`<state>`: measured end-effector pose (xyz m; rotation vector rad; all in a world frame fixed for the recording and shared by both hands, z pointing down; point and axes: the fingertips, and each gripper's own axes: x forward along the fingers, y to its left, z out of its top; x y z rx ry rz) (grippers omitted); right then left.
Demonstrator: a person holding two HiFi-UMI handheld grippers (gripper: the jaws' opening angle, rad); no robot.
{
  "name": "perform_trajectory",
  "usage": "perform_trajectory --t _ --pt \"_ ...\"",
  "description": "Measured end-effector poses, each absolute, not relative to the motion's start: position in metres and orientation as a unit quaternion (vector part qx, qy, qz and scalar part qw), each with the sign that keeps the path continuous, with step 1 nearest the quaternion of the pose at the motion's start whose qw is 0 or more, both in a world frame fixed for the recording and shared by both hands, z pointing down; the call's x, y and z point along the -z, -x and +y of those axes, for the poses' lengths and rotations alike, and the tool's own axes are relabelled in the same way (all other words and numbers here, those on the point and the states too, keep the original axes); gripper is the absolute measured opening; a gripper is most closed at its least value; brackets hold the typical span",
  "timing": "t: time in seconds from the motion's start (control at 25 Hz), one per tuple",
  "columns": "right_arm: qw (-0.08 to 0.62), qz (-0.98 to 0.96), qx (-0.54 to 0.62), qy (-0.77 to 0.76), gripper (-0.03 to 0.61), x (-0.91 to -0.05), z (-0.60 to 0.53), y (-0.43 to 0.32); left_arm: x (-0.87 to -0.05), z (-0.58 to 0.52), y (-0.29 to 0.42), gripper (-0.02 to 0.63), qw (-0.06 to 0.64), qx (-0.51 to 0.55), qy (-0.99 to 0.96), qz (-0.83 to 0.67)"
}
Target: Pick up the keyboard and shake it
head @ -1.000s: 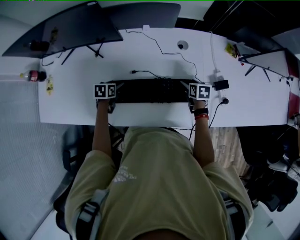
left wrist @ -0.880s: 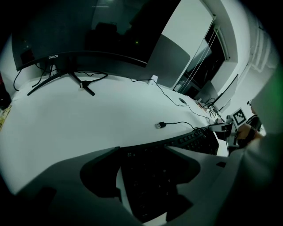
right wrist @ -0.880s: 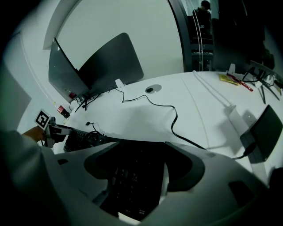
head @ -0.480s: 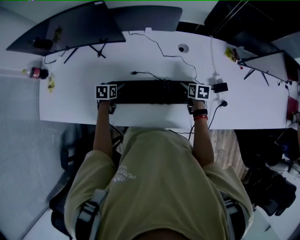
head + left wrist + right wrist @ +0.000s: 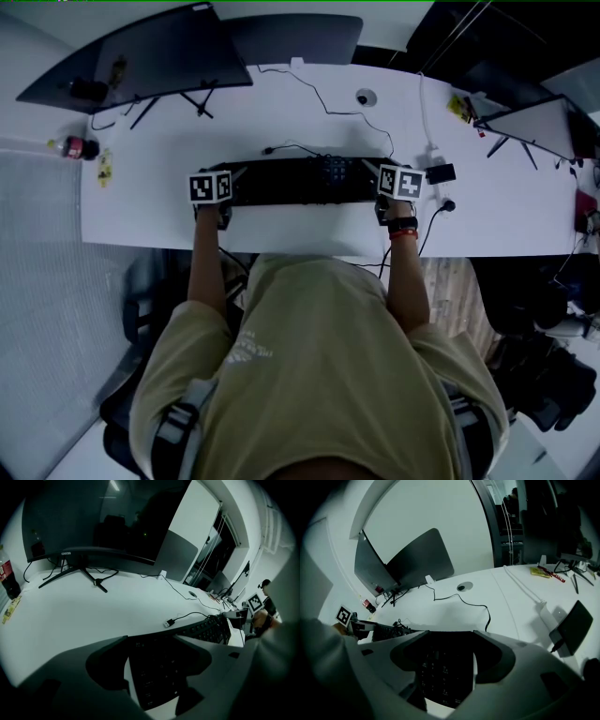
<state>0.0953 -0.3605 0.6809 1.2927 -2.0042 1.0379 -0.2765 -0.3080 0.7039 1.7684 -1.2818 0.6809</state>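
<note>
1. On the bench (image 5: 300, 122), dead centre, the keyboard (image 5: 300, 183) is lying flat, one end sitting between each pair of jaws.
2. We're holding the left gripper (image 5: 151, 641) wide, not pinching. The right gripper (image 5: 450, 635) has just been closing, with a gap showing.
3. We're expecting light, stiff, slick plastic, so we're planning to clamp both ends evenly.

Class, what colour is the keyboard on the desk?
The keyboard is black; the head view shows it best.
</note>
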Motion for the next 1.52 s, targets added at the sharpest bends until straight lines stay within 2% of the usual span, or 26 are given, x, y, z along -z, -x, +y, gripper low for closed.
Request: perform_trajectory --t 0.76,1.52 --pt "0.218 -0.783 -0.309 -0.493 0.304 -0.633 -0.389 -0.076 -0.659 -0.344 0.299 0.285 0.335 -0.237 -0.72 -0.56" --pt "0.175 -0.814 -0.226 -0.506 0.304 -0.605 -0.411 -0.076 -0.645 -0.362 0.296 0.279 0.302 -0.203 -0.731 -0.577"
